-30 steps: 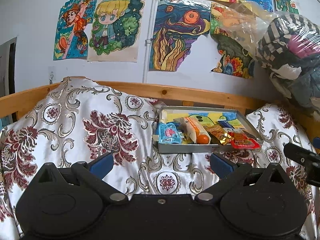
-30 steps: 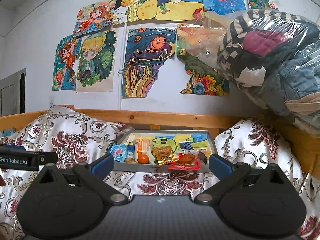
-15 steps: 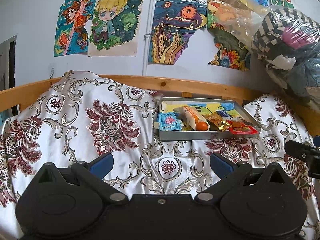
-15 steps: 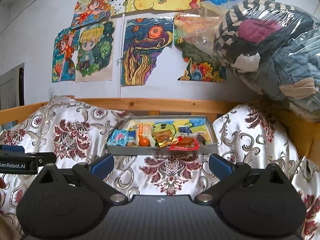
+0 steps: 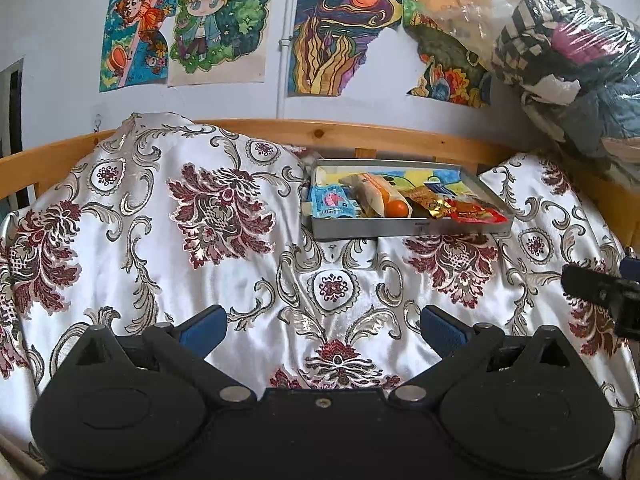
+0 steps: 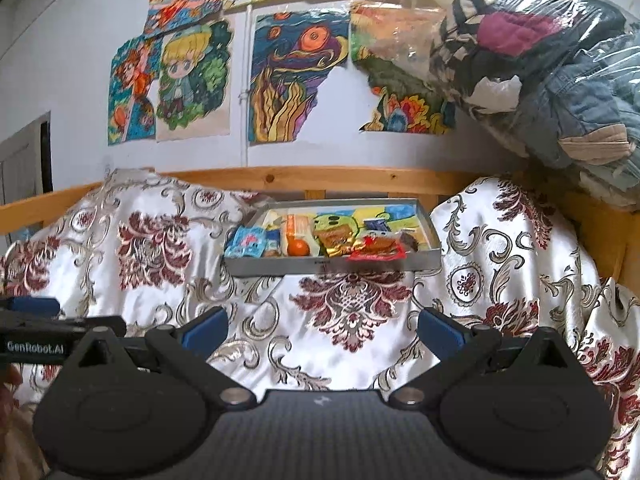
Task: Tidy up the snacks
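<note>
A grey metal tray [image 5: 400, 233] [image 6: 332, 267] rests on a floral bedspread, far ahead of both grippers. Inside it lie a blue packet [image 5: 331, 201] [image 6: 247, 241], an orange fruit [image 5: 398, 209] [image 6: 298, 247], a gold wrapper [image 5: 426, 200] [image 6: 336, 240] and a red packet [image 5: 478, 215] [image 6: 376, 251]. My left gripper [image 5: 322, 326] is open and empty, well short of the tray. The right gripper [image 6: 322, 326] is also open with nothing between its fingers. Each gripper shows at the edge of the other's view.
The white and maroon bedspread [image 5: 200, 240] covers humps at left and right. A wooden rail [image 5: 360, 136] runs behind the tray. A clear bag of clothes [image 6: 540, 60] is piled at the upper right. Drawings [image 6: 280, 80] hang on the wall.
Both grippers have drawn back and tilted down, so the tray looks smaller and higher and more bedspread shows in front. Both stayed open.
</note>
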`<state>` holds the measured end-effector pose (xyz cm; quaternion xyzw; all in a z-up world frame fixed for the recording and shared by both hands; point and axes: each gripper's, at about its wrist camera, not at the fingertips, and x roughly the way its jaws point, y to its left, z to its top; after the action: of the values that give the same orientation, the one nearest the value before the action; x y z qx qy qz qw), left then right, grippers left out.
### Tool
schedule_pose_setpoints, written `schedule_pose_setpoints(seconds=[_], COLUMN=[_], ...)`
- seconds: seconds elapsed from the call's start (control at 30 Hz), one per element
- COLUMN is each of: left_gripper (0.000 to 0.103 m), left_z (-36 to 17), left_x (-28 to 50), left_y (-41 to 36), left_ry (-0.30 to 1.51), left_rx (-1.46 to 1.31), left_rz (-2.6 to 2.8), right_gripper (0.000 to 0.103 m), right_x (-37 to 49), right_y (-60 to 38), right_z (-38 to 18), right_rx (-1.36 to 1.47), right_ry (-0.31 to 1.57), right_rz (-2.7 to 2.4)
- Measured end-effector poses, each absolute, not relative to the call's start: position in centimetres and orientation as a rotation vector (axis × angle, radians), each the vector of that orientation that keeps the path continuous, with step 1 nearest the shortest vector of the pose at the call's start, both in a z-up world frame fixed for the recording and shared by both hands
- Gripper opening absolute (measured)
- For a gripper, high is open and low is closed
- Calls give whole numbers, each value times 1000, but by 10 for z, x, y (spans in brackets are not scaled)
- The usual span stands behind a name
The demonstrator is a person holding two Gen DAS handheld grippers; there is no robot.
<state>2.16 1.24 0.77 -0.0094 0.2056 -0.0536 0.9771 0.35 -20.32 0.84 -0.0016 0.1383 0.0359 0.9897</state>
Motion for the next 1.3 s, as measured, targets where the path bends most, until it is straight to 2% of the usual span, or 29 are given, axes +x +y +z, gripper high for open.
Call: schedule_pose_setpoints(seconds=[0.7, 1.3], left_gripper=[102, 102], left_z=[-6, -8], left_x=[32, 33], left_y=[10, 10], left_ry=[530, 550], left_rx=[-14, -11], left_rz=[-82, -76], right_gripper=[103, 103], right_x=[15, 17], right_y=[-202, -201], right_z=[-10, -11], right_rx=[-4, -6], right_ry=[376, 396], right_rz=[50, 47])
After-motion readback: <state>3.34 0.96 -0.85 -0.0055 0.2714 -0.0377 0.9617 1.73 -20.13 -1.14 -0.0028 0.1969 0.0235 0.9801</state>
